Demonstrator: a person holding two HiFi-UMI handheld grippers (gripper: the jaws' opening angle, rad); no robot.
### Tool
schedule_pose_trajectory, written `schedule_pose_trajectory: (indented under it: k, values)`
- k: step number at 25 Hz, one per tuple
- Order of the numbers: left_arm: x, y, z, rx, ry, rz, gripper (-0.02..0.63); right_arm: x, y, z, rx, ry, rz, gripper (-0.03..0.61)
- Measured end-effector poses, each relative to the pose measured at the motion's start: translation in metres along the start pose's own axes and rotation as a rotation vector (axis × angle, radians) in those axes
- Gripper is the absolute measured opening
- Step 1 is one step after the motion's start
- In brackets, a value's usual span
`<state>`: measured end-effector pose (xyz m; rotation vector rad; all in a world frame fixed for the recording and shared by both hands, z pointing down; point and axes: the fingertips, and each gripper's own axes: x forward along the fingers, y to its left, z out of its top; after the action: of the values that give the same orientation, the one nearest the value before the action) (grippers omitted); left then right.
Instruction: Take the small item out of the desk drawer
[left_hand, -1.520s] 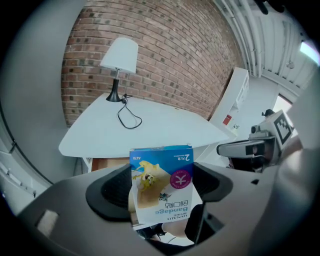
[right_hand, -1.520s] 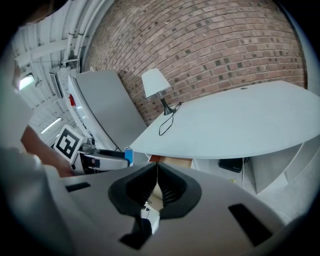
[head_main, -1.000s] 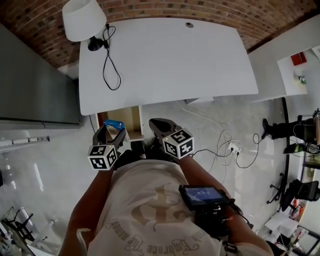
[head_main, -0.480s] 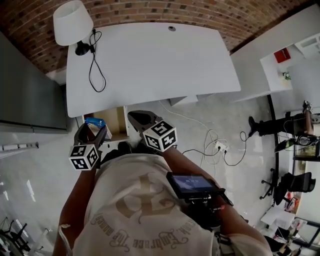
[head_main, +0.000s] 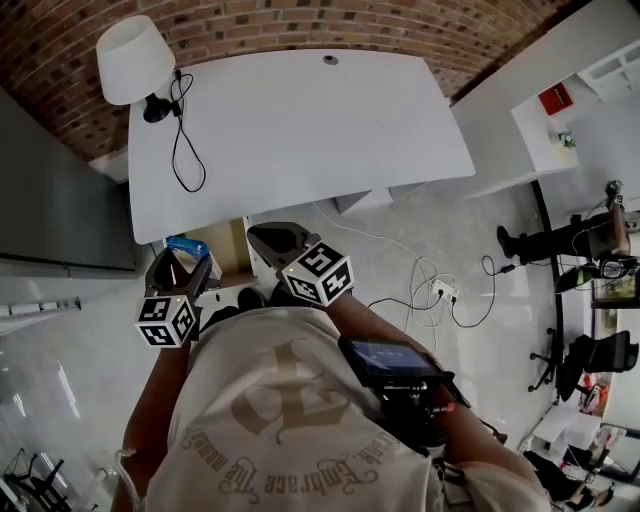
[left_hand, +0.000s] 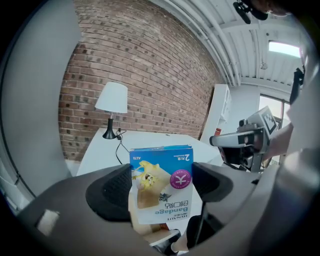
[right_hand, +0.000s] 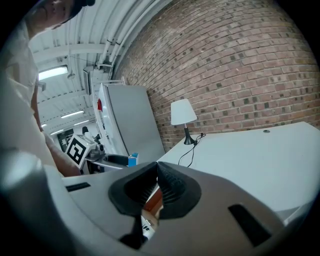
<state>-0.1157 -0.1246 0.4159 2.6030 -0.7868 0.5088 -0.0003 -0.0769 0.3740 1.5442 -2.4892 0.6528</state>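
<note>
Little real motion since the earlier frames: the whole scene slid leftward in the head view as the head turned. Both tools kept roughly the same stance in front of the open drawer (head_main: 235, 250).

- Left tool (head_main: 182, 266): still clamped on the bandage box (left_hand: 161, 185). Both pads press its sides, and it sits upright with the print upside down to the camera.
- Box position: clear of the drawer. The left gripper view looks past it across the top of the white surface (head_main: 300, 120) to the lamp (head_main: 130, 58) and its cable (head_main: 180, 140) by the brick wall. In the head view its blue edge pokes out just left of the drawer opening.
- Right tool (right_hand: 157, 184): jaws closed together, nothing between them. It hovers just right of the drawer. Brown wood shows below the pads in its own view, probably the drawer, though I can't tell whether the tool touches it.

Judgement: the retrieval looks basically done, since the item is out and gripped securely. What's left is likely setting the box down, perhaps on the surface, which is bare apart from the lamp and cable. The drawer is still open, so the closed right tool may be there to push it shut, but that's a guess. Slip risk seems low with the pads square on the box's flat sides.
</note>
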Motion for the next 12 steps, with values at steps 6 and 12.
schedule_pose_trajectory:
  k: [6,12]
  values:
    - [-0.005,-0.003,0.004,0.013,-0.007,-0.007,0.379,-0.002,0.007,-0.005,0.006,-0.007,0.001,0.006]
    - [-0.006,-0.015,-0.005,0.024,0.006,-0.035,0.379,-0.008,0.008,-0.013,0.011,-0.001,-0.014,0.006]
